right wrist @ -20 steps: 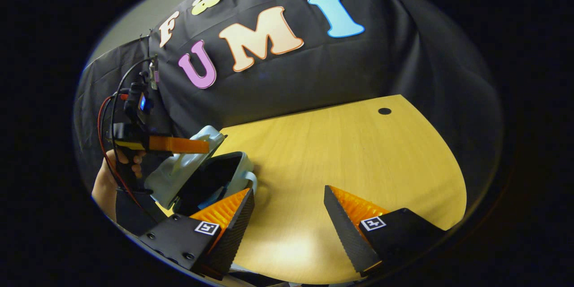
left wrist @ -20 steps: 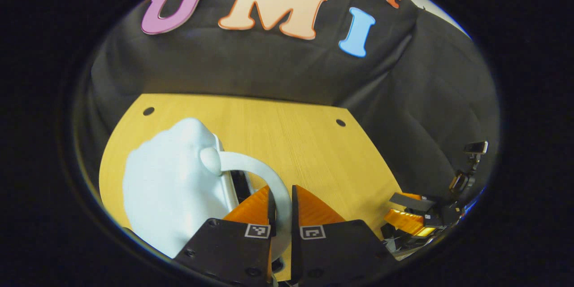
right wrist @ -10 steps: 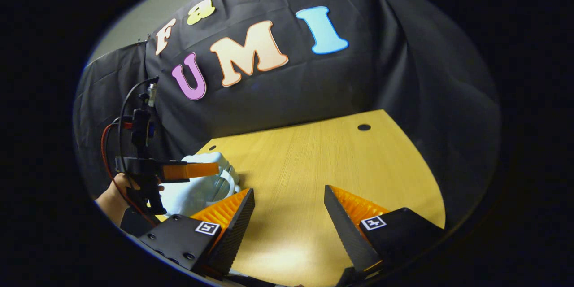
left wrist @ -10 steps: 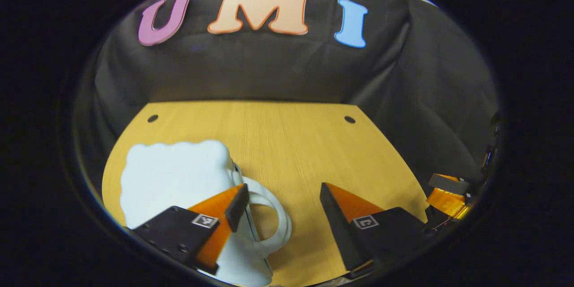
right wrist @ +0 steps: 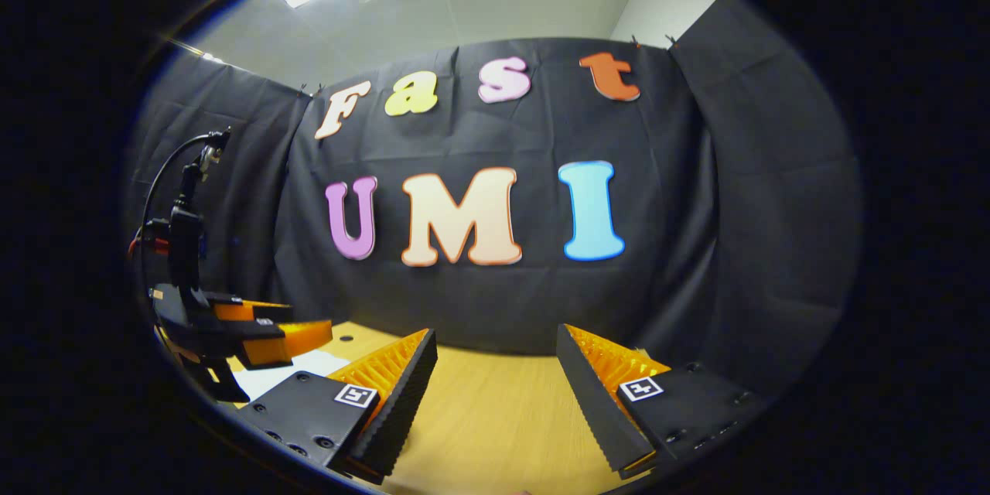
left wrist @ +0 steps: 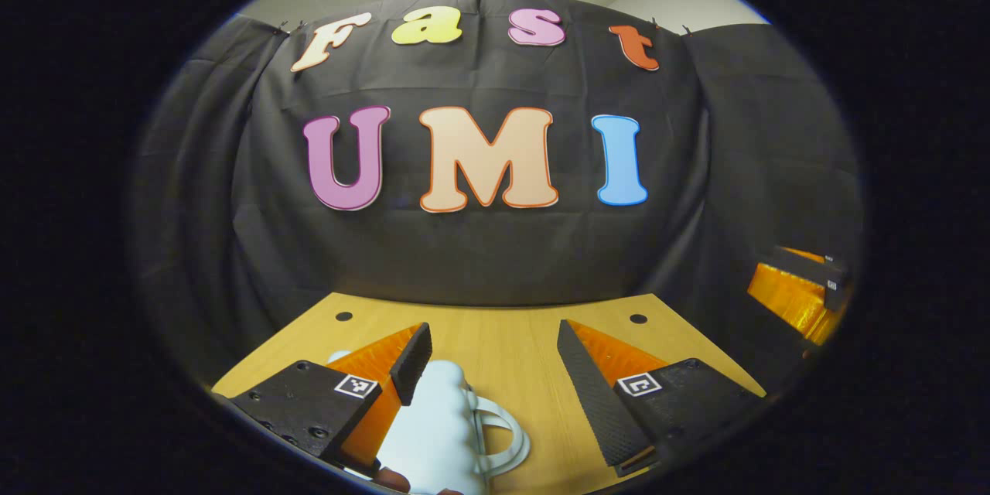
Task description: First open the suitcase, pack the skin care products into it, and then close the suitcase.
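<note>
On the worktop (left wrist: pixel 503 348), looks all done: pale blue suitcase (left wrist: pixel 433 433) lying shut just below the left gripper (left wrist: pixel 495 363), both grippers' jaws wide open and holding nothing, right gripper (right wrist: pixel 495 371) over bare wood.

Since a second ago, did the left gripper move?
Yes. The left gripper let go of the suitcase handle, opened, and pulled back from the table.

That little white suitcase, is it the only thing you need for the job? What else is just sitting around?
For the job:
- white suitcase, closed, lying on the table with its handle toward the right
- left tool, open above it
- right tool, open, holding nothing

Just there:
- wooden table
- black cloth wall

No skin care products can be seen outside the suitcase.
</note>
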